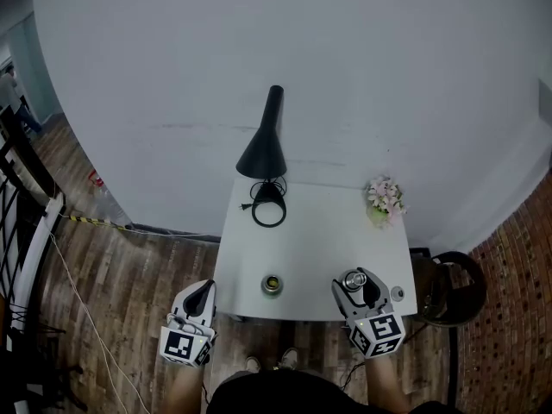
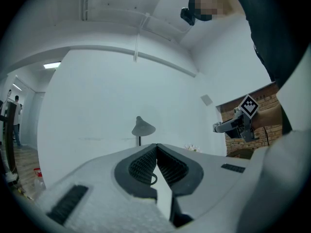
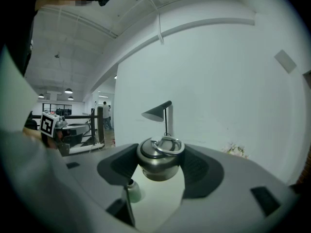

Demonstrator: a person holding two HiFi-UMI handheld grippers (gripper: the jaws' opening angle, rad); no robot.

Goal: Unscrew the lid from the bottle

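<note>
Looking down from your head, you have a small white table (image 1: 319, 240) with a smooth matte top and square corners, set against a plain pale wall (image 1: 302, 59). The bottle (image 1: 272, 284) stands upright near the table's front edge, about midway along it. From above it shows as a round metal rim around a dark open mouth.

Your right gripper (image 1: 357, 286) is clenched on the lid (image 3: 158, 161), over the front right part of the table and apart from the bottle. In the right gripper view the lid is a brushed steel dome with a wire ring lying on its crown. It is pinched on both sides by the 2 ribbed black pads (image 3: 119, 166).

Your left gripper (image 1: 202, 290) hangs off the table's left edge over the wood-plank floor (image 1: 121, 274), its 2 jaws closed tip to tip.

At the back stands a black lamp (image 1: 263, 149) with a cone shade and a thin stem, its cable (image 1: 268, 205) looped in a ring at the foot. A bunch of pale pink flowers (image 1: 385, 198) sits at the back right corner. A small round grey thing (image 1: 397, 293) lies at the front right edge, just beside the right gripper; what it is cannot be told from here.

Open white surface lies between the bottle and the lamp. A round dark object (image 1: 453, 287) stands just off the table's right side, and a black railing (image 1: 17, 188) runs well off to the left.
</note>
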